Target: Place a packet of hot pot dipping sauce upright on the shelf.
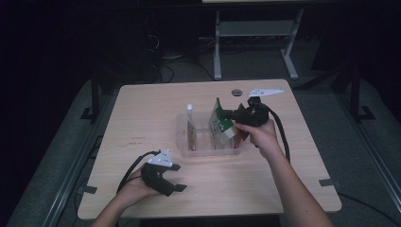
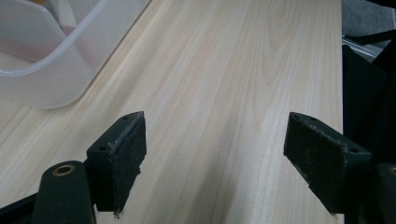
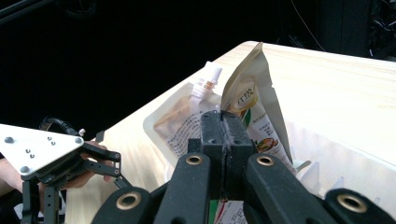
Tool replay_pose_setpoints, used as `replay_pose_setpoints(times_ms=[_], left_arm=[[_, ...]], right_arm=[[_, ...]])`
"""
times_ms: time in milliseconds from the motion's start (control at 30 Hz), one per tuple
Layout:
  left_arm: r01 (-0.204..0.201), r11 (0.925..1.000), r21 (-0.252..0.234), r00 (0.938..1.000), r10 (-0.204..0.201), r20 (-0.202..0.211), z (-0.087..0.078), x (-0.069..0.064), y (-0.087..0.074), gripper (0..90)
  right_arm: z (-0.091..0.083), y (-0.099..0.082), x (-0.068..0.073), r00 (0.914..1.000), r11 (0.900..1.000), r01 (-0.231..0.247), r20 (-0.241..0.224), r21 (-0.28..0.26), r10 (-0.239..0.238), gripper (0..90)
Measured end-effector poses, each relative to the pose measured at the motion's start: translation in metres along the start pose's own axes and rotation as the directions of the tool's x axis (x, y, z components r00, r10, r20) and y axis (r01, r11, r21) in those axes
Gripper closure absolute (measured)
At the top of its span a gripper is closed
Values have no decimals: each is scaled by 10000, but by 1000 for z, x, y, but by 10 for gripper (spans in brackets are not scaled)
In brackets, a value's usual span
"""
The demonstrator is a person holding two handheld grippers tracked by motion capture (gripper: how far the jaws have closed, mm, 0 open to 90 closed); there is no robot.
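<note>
At the left, the left gripper [image 1: 171,182] rests low over the wooden table [image 1: 142,118] near its front edge, with its jaws wide apart and nothing between them. In the middle of the table stands a clear plastic bin [image 1: 181,130]. A pouch with a white spout [image 1: 190,130] stands upright at its left end. At the right end, the right gripper [image 1: 226,114] is clenched on a green and white bag [image 1: 220,124], which stands tilted in the bin.
</note>
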State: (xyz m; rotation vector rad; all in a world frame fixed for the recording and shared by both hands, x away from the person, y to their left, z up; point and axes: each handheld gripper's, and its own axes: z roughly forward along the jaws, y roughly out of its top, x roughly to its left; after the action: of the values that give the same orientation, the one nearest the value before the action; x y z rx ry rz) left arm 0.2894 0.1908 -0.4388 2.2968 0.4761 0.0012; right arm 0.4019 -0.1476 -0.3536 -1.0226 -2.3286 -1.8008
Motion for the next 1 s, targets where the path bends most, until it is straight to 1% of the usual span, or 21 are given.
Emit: replay_pose_setpoints(times_ms=[100, 167, 300, 400, 467, 533, 600, 667, 733, 767, 800, 833, 867, 900, 933, 967, 1000], left_arm=[[-35, 10000, 25, 10000, 35, 18, 0, 0, 0, 209], [-30, 10000, 27, 10000, 30, 25, 0, 0, 0, 209], [0, 10000, 6, 10000, 0, 15, 1, 0, 0, 208], [18, 10000, -6, 10000, -18, 10, 1, 0, 0, 208], [-23, 10000, 1, 10000, 23, -11, 0, 0, 0, 208], [27, 10000, -26, 10000, -28, -9, 0, 0, 0, 208], [18, 10000, 2, 10000, -18, -12, 0, 0, 0, 208], [16, 10000, -31, 10000, -16, -41, -1, 1, 0, 207], [36, 10000, -42, 10000, -36, -66, -1, 1, 0, 207], [-38, 10000, 32, 10000, 38, -86, -3, 2, 0, 207], [-32, 10000, -6, 9999, 32, -115, -3, 3, 0, 207], [45, 10000, -12, 9999, -45, -124, -4, 4, 0, 207], [13, 10000, 8, 9999, -13, -153, -6, 6, -1, 207], [116, 9999, -68, 9998, -117, -182, -7, 6, -1, 207], [51, 10000, -5, 9996, -51, -262, -9, 7, -2, 206], [156, 9998, -87, 9994, -159, -293, -10, 7, -2, 202], [122, 9999, -43, 9993, -123, -347, -12, 8, -3, 201]], right_arm=[[0, 0, 1, 9997, 9999, 168, 150, 37, -169, 876], [0, 0, 1, 9992, 9996, 280, 289, 58, -281, 854], [-1, 1, 3, 9982, 9991, 411, 426, 63, -413, 809], [-1, 1, 3, 9977, 9990, 433, 520, 60, -435, 756], [-2, 1, 3, 9974, 9990, 442, 575, -35, -439, 701], [-3, 2, 5, 9967, 9987, 514, 635, -37, -510, 635], [-3, 2, 7, 9948, 9979, 633, 790, 119, -641, 548], [-2, 1, 10, 9908, 9959, 843, 1030, 341, -874, 464], [-2, 1, 14, 9880, 9933, 1036, 1095, 510, -1086, 399], [-2, 0, 15, 9871, 9922, 1109, 1098, 563, -1166, 364], [-3, 0, 17, 9850, 9905, 1192, 1171, 686, -1266, 325], [-3, 0, 19, 9823, 9883, 1318, 1237, 765, -1406, 292], [-4, 0, 20, 9807, 9867, 1383, 1275, 857, -1485, 262], [-4, -1, 21, 9800, 9858, 1391, 1300, 941, -1506, 243], [-5, -1, 22, 9787, 9848, 1405, 1358, 1020, -1537, 228], [-6, -2, 22, 9767, 9828, 1470, 1406, 1119, -1621, 205], [-7, -3, 24, 9745, 9814, 1507, 1490, 1192, -1677, 189]])
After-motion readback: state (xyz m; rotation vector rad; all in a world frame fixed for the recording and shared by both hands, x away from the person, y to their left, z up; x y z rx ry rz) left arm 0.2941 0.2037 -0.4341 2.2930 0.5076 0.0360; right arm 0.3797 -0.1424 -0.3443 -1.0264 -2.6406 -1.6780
